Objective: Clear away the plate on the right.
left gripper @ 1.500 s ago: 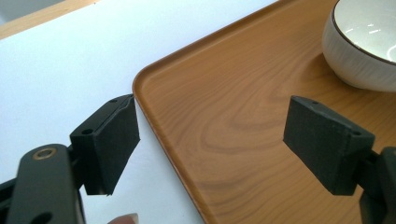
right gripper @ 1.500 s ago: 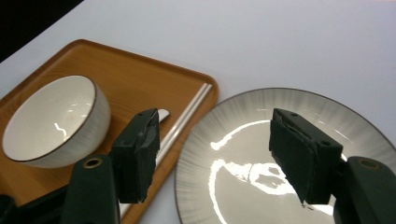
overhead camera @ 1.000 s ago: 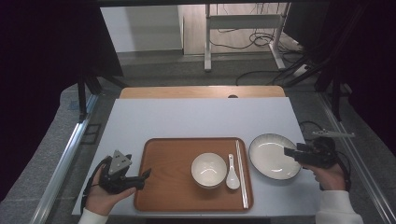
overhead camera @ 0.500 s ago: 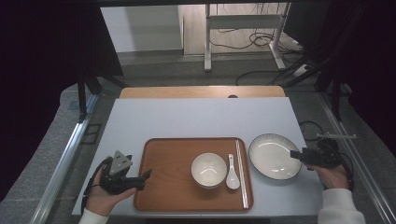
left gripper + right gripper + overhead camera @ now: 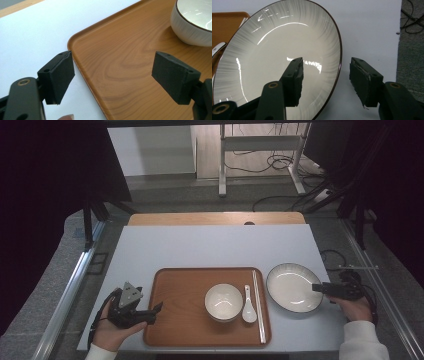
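**Right jaws straddle the plate's rim; left jaws wait at the tray's edge**

The plate (image 5: 293, 287) lies flat on the white table (image 5: 210, 247), just right of the wooden tray (image 5: 180, 317) and not far from the table's right edge. It is round, shallow and glossy, pale inside with fine grey streaks running out to a thin dark rim. The right gripper (image 5: 317, 288) meets it from the right; its jaws have just been closing and now stand one over the plate's inside and one outside the rim, with a gap left on both sides, so the pads (image 5: 295, 77) do not yet press on it.

The left gripper (image 5: 159, 307) rests at the tray's near-left side, jaws spread wide and holding nothing: one pad over the white table, the other over the tray's floor, the raised lip between them. The tray is a rounded rectangle of warm wood grain with a low upturned edge.

On the tray stand a ribbed white bowl (image 5: 223, 302), a white spoon (image 5: 248, 300) just right of it, and chopsticks (image 5: 258, 302) along the right lip. The far half of the table lies bare.
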Tool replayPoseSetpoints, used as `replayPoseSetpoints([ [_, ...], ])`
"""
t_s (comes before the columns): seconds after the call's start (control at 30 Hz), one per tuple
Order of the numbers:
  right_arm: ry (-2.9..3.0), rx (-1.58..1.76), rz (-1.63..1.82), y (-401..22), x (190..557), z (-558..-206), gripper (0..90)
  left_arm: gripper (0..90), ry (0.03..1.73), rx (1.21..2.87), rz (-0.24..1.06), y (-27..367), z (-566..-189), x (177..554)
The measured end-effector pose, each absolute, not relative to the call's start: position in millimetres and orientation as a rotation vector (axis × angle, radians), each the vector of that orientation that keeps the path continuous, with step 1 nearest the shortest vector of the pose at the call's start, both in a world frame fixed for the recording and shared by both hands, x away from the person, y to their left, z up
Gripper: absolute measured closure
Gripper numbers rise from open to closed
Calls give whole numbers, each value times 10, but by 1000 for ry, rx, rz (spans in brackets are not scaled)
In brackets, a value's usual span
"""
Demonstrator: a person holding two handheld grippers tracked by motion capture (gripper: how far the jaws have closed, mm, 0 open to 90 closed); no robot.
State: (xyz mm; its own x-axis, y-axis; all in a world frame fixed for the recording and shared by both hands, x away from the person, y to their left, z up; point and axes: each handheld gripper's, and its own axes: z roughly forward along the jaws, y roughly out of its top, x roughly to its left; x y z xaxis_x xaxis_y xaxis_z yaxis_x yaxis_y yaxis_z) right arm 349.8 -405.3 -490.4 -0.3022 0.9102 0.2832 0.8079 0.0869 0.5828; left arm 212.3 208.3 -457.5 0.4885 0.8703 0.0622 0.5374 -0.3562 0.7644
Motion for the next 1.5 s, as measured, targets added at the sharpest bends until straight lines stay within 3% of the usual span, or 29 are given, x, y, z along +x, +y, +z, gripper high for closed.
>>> replayPoseSetpoints([
  [0.27,2258,1786,1018,-4027,3573,-5011,599,178,1158,2043,614,2084,-4579,2123],
  [0.37,2242,1813,1013,-4045,3588,-5030,694,178,1159,2044,614,2084,-4584,2125],
  [0.6,2185,1875,1078,-4116,3571,-4985,794,178,1157,2051,615,2073,-4591,2130],
  [1.5,2086,1844,1102,-4000,3499,-4673,854,178,1159,2037,622,2098,-4564,2113],
])
